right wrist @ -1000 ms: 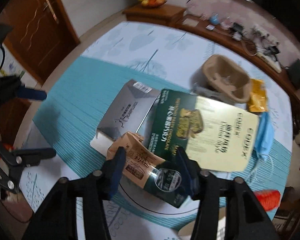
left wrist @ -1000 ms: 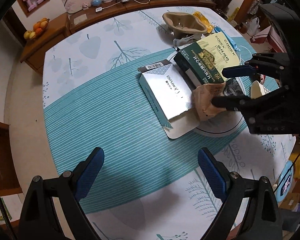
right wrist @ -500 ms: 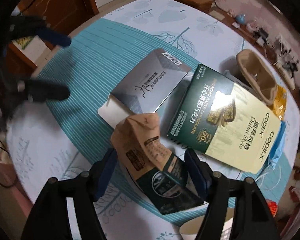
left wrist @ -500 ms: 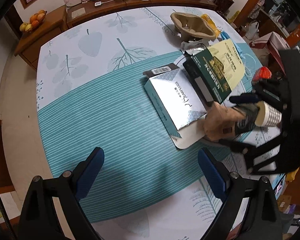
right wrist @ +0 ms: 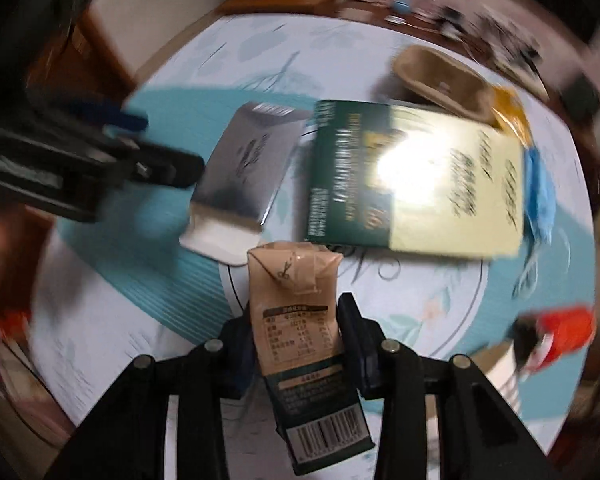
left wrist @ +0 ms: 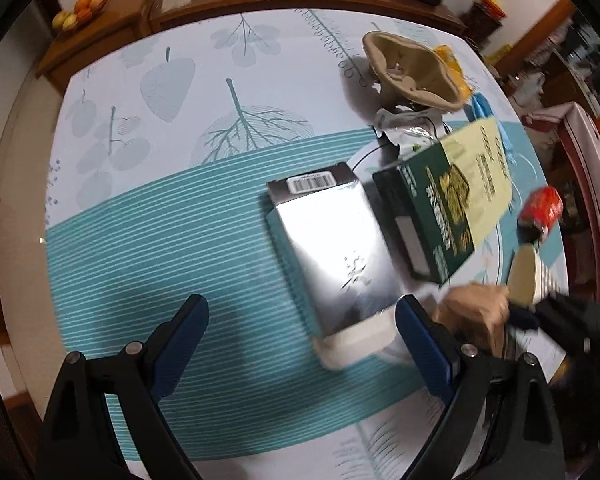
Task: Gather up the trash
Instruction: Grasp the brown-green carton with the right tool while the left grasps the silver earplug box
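The right claw (right wrist: 296,344) pinches a tan milk carton (right wrist: 296,312) above the worktop (left wrist: 148,240); the left claw (left wrist: 300,336) hangs spread wide, empty, near the silver box (left wrist: 332,248).

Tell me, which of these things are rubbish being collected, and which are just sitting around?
Trash: drink carton clamped in the right gripper; silver box; green chocolate box; pulp tray.

Just lying about: fruit bowl; patterned tablecloth.
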`<state>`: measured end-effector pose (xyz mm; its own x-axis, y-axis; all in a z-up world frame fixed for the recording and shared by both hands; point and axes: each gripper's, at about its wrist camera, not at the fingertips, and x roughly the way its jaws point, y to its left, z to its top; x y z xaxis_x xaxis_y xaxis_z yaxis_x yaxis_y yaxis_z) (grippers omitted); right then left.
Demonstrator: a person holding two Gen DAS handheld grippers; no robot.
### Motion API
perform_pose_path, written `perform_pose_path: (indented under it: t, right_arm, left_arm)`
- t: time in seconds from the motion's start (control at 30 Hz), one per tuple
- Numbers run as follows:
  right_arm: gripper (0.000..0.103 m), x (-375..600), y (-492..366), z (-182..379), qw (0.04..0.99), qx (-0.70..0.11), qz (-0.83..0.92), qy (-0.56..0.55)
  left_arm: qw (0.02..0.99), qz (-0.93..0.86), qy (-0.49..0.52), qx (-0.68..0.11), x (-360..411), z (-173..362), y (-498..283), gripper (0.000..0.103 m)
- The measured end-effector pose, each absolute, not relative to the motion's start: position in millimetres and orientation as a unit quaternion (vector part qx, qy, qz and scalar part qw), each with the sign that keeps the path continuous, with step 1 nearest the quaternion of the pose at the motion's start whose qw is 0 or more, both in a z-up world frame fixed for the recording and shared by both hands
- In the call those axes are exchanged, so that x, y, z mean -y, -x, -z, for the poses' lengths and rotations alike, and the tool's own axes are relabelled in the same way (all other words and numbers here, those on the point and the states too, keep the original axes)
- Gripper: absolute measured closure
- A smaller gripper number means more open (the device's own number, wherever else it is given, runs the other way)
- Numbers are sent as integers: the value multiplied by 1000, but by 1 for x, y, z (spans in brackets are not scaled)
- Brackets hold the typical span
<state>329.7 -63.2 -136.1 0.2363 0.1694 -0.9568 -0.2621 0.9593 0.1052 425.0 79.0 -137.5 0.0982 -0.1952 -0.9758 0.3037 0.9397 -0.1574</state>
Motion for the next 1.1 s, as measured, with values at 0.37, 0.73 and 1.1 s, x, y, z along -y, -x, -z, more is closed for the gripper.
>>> perform_pose_path:
  t: [0.37, 0.73, 1.1]
  right_arm:
    - [66, 119, -303, 134, 781, -593, -9, -196]
    - [66, 132, -253, 131, 779, -577, 10, -247]
    - [66, 143, -187, 119, 788, -553, 1, -270]
  left_arm:
    - [735, 109, -93, -662, -32, 168, -437, 9]
    - [731, 93, -104, -668, -36, 181, -411, 42]
    - [734, 116, -108, -660, -46, 157, -316, 42]
